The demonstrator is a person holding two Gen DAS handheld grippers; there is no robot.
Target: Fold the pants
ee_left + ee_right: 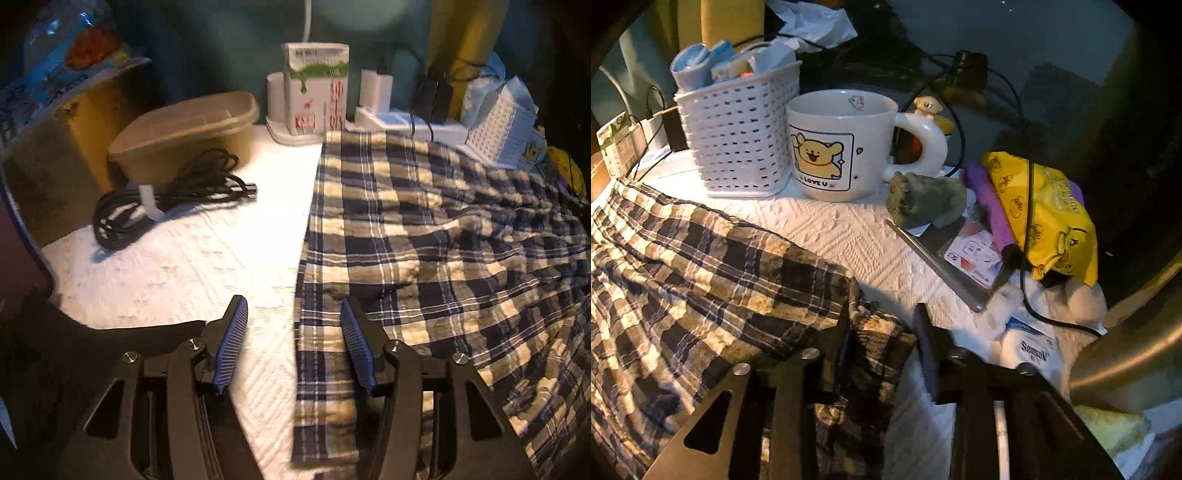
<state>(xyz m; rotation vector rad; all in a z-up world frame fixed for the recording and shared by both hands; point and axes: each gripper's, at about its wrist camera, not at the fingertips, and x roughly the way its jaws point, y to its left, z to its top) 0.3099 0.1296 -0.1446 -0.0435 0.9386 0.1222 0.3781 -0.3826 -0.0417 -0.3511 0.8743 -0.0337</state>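
Note:
The plaid pants [424, 229] lie spread on a white textured cloth [177, 266], their straight left edge running toward me. My left gripper [292, 301] is open and low over that edge: the right blue pad [356, 347] rests over the fabric, and the left one [232, 343] is over bare white cloth. In the right wrist view the other end of the pants [701, 258] is bunched up. My right gripper [882, 310] straddles that bunch with its jaws partway apart. Plaid fabric fills the gap and covers part of the left finger [838, 332]. I see no firm pinch.
At the back left are a brown lidded bowl [184, 129], a coiled black cable [173, 192] and a milk carton [317, 88]. Just beyond the pants stand a white basket [738, 136], a bear mug [842, 147], a metal tray [953, 258], a yellow packet [1045, 214] and a tissue pack [1030, 347].

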